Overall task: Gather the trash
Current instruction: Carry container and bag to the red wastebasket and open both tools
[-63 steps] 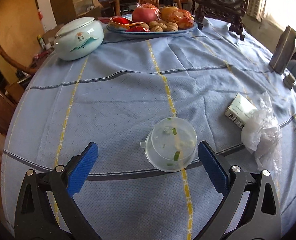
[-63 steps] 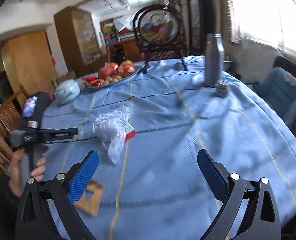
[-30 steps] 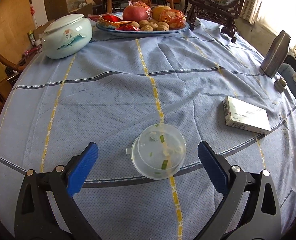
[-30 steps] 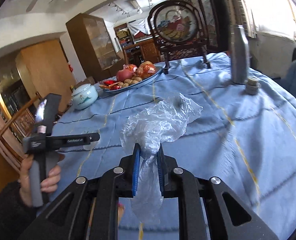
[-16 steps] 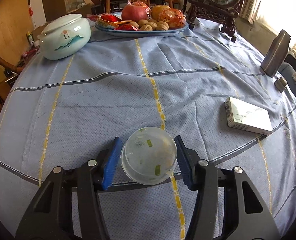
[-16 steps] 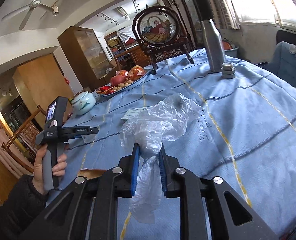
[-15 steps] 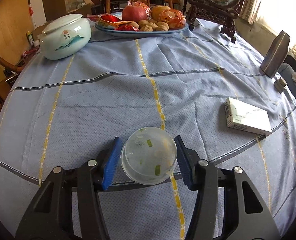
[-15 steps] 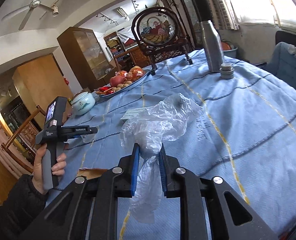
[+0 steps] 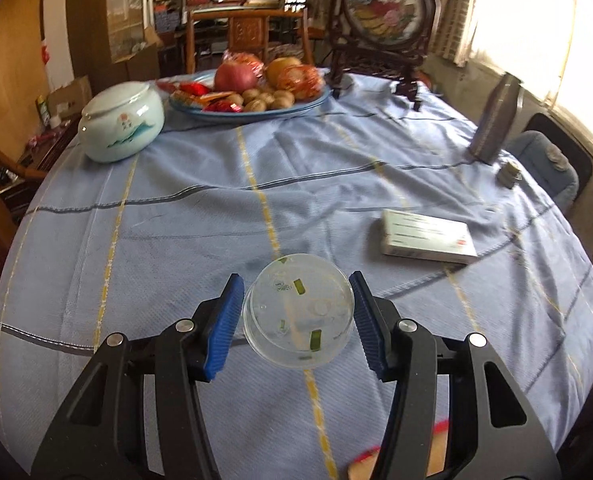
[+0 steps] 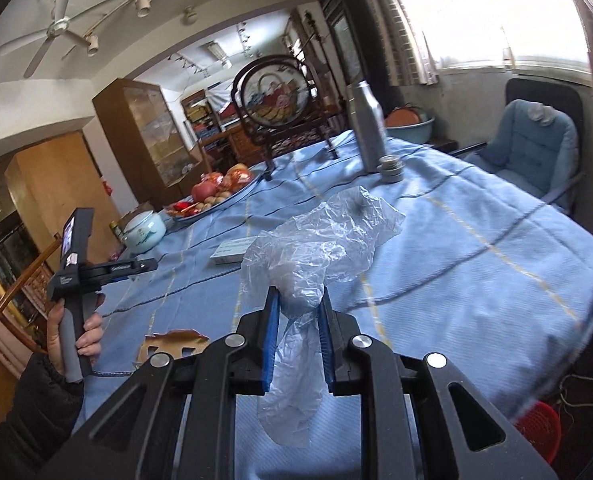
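Observation:
My left gripper [image 9: 296, 316] is shut on a clear plastic cup [image 9: 298, 311] with green scraps inside and holds it above the blue tablecloth [image 9: 176, 220]. My right gripper [image 10: 296, 332] is shut on a crumpled clear plastic bag [image 10: 320, 240], held above the table's near edge. The left gripper also shows in the right wrist view [image 10: 136, 267], held in a hand at the left. A white carton [image 9: 426, 236] lies on the cloth to the right of the cup; it also shows in the right wrist view [image 10: 232, 251]. A brown cardboard scrap [image 10: 172, 344] lies near the table edge.
A fruit plate [image 9: 252, 96], a pale ceramic jar [image 9: 122, 126], a framed round screen [image 9: 380, 32] and a metal bottle [image 9: 494, 120] with its cap [image 9: 510, 174] stand on the far half of the table. A red basket [image 10: 536, 428] sits on the floor at the right. A blue chair [image 10: 532, 148] stands beyond the table.
My left gripper closed on the cup and has lifted it off the cloth. My right gripper grabbed the plastic bag earlier and has drawn it back and up from the table.

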Action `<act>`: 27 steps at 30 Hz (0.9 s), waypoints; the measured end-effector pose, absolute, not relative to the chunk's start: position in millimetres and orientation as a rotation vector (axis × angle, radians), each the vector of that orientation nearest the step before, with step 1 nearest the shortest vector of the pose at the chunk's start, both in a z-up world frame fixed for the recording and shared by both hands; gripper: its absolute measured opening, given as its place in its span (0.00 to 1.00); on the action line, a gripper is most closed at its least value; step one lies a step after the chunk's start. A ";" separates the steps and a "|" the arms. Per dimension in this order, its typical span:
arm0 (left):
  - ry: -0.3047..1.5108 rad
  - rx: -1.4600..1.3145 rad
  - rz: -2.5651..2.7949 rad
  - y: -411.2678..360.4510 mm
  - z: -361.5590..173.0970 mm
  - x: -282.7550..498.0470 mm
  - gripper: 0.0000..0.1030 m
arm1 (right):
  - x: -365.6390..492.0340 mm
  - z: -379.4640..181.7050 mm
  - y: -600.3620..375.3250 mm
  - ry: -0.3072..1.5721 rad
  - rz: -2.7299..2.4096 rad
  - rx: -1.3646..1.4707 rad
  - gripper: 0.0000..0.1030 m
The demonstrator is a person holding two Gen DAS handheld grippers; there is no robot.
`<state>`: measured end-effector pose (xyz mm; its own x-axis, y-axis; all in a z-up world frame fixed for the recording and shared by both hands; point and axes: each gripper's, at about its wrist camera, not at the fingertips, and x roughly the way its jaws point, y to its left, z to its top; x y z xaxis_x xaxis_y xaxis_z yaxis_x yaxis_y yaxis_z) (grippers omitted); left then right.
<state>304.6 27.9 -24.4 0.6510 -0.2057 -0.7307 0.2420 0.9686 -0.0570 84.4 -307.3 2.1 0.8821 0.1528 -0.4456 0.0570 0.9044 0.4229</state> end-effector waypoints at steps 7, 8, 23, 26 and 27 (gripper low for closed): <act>0.789 0.060 -0.346 4.4 -14.9 270.3 0.52 | 27.1 2.4 -348.0 0.457 -0.058 0.481 0.20; 0.782 0.069 -0.354 0.3 -14.3 265.0 0.52 | 15.0 0.9 -357.0 0.454 -0.081 0.488 0.20; 0.748 0.229 -0.610 -128.5 -7.5 176.5 0.52 | -72.5 -112.7 -458.6 0.643 -0.351 0.675 0.20; 0.747 0.245 -0.678 -159.2 -8.2 156.4 0.52 | -71.6 -161.5 -477.6 0.732 -0.381 0.742 0.20; 0.750 0.248 -0.699 -168.0 -9.6 152.5 0.52 | -71.4 -172.2 -481.9 0.751 -0.388 0.754 0.20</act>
<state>152.5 -167.9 -9.6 0.5210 -0.4917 -0.6977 0.6613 0.7494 -0.0343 -71.4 -481.9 -172.2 0.6796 -0.0561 -0.7314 0.5641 0.6774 0.4722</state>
